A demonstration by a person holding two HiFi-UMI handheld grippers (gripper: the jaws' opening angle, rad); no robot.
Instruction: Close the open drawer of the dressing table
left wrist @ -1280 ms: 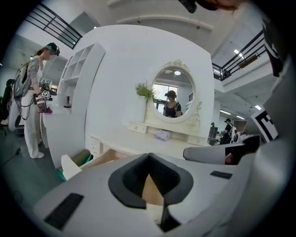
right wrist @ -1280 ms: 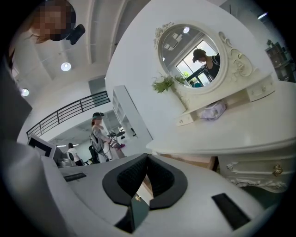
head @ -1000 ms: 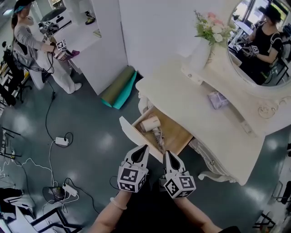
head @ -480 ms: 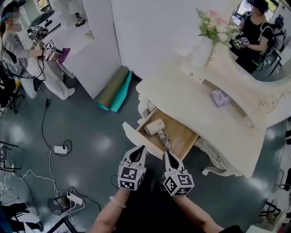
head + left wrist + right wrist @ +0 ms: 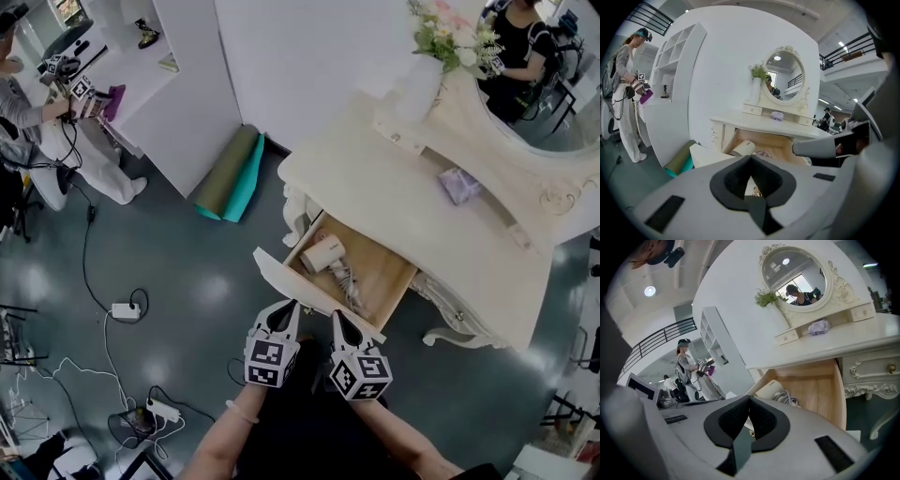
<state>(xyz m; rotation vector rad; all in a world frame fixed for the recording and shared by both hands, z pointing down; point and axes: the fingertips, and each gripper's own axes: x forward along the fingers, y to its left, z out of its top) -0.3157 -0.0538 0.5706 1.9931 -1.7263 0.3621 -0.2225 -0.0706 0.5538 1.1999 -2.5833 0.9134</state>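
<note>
From the head view, the drawer point(image 5: 370, 281) of the dressing table point(image 5: 412, 202) stands pulled out, with a hair dryer point(image 5: 322, 255) and its cord lying inside. The left gripper point(image 5: 293, 306) and right gripper point(image 5: 335, 317) sit side by side, tips at the drawer's white front panel; whether they touch it cannot be told.

In the left gripper view, the jaws are pressed together with nothing between them, and the open drawer lies just ahead.

In the right gripper view, the jaws are likewise clenched and empty, the drawer's wooden bottom directly beyond them.
</note>
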